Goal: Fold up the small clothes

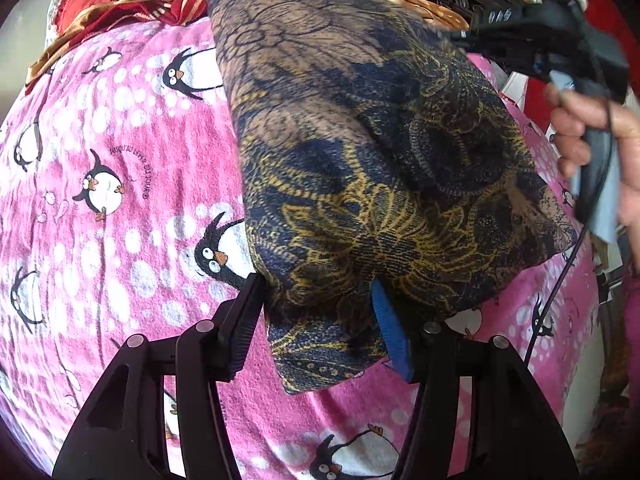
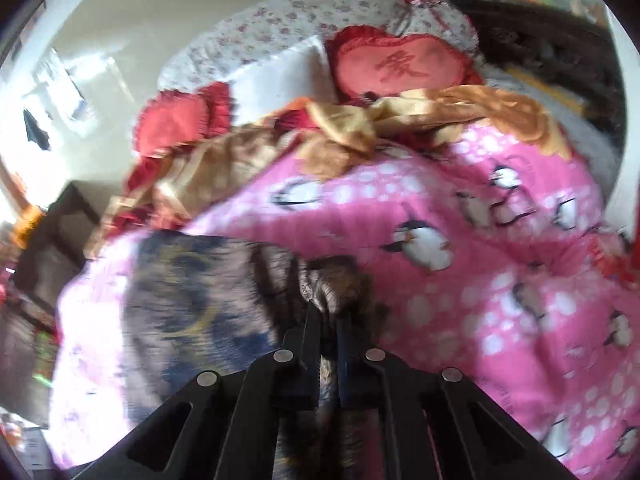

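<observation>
A: Two claws on one garment. The right claw has its jaws pinched tight on a bunched ridge of the dark navy and gold batik-print cloth; a tuft of fabric sticks up past the tips. The right wrist view is smeared, so I can't tell how many layers are caught.

B: And the left claw?

A: Jaws apart, straddling the near corner of the same cloth. The black finger sits just at the cloth's left edge, and the blue-padded finger lies against or partly under the fold on the other side. It reads as open around the corner rather than squeezing, though the pads are close enough that I'd not swear to no contact.

B: So how should this fold go?

A: I'd judge the right side is carrying its edge over. Keep that pinch firm and low so the cloth doesn't drag the pink fleece blanket with penguin print along. The left should either close fully on the corner or press it flat as an anchor; half-way risks the corner sliding and the fold going crooked.

B: Where does the cloth lie overall?

A: Spread on the blanket on the bed, running away from the left claw toward the rumpled red and gold satin bedding at the far end. A person's hand grips the right tool's handle beside the cloth's right edge.
</observation>
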`<state>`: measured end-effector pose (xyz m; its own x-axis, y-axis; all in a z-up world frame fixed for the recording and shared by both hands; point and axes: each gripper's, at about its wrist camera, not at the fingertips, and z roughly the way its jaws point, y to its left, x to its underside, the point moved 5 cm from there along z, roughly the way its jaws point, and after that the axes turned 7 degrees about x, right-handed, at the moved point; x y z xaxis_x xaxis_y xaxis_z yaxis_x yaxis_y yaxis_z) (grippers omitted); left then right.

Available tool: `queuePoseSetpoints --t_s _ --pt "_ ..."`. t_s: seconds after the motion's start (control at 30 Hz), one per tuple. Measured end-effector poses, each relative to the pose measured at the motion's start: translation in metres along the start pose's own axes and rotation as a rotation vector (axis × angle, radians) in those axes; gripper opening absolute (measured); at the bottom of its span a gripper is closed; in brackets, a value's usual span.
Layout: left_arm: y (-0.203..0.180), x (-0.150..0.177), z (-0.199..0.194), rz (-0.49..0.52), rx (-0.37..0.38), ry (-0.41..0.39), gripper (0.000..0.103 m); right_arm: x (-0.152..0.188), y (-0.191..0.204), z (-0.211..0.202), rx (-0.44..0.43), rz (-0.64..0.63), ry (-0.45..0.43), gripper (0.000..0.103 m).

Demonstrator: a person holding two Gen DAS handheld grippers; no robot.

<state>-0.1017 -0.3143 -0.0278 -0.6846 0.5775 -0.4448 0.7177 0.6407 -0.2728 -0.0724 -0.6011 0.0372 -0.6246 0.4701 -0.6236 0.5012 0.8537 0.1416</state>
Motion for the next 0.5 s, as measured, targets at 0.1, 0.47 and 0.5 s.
queuePoseSetpoints --t_s 0.1,0.47,0.5 --pt "-0.001 0.0 0.001 -0.01 0.0 0.0 0.057 0.005 -0.008 0.015 -0.002 0.018 0.037 0.005" --pt "-0.008 0.001 0.004 -0.004 -0.026 -0.01 0.057 0.063 0.019 -0.059 -0.05 -0.107 0.037 0.036" --pt "-0.009 0.001 0.004 -0.003 -0.028 -0.011 0.057 0.072 0.02 -0.06 -0.058 -0.103 0.043 0.036"
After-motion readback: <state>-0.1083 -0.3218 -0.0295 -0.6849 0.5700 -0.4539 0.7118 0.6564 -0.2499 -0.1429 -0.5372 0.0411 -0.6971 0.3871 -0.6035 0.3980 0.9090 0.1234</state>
